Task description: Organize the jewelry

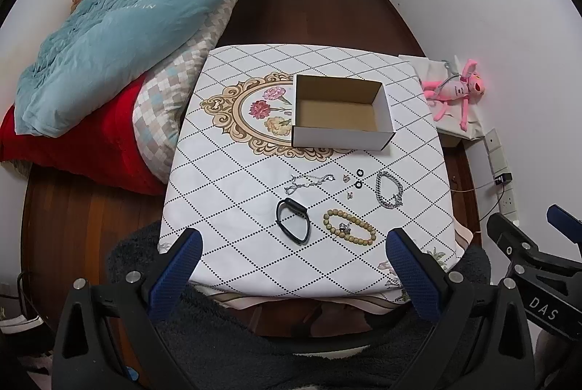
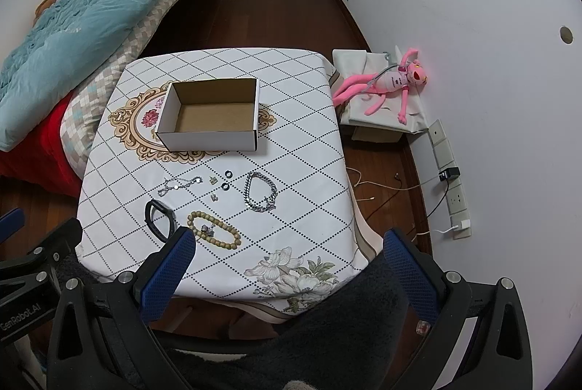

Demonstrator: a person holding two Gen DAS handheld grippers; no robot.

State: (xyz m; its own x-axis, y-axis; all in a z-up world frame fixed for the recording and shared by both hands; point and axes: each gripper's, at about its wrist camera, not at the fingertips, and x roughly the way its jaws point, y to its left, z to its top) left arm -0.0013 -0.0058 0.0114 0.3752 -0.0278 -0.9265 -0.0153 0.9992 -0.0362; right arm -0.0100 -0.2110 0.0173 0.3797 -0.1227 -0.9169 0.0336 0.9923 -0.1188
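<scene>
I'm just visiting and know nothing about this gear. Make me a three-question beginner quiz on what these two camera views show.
1. True or false: the cardboard box already holds some jewelry.
2. Which piece lies nearest the table's front edge: (A) the silver chain bracelet, (B) the beaded bracelet, (C) the thin silver bracelet?
3. Fill in: the left gripper and right gripper both have their jaws ____ and hold nothing.

Key:
1. False; its brown floor is bare.
2. B; it lies beside the black band.
3. Open; both hang short of the tablecloth, touching no jewelry.
</scene>
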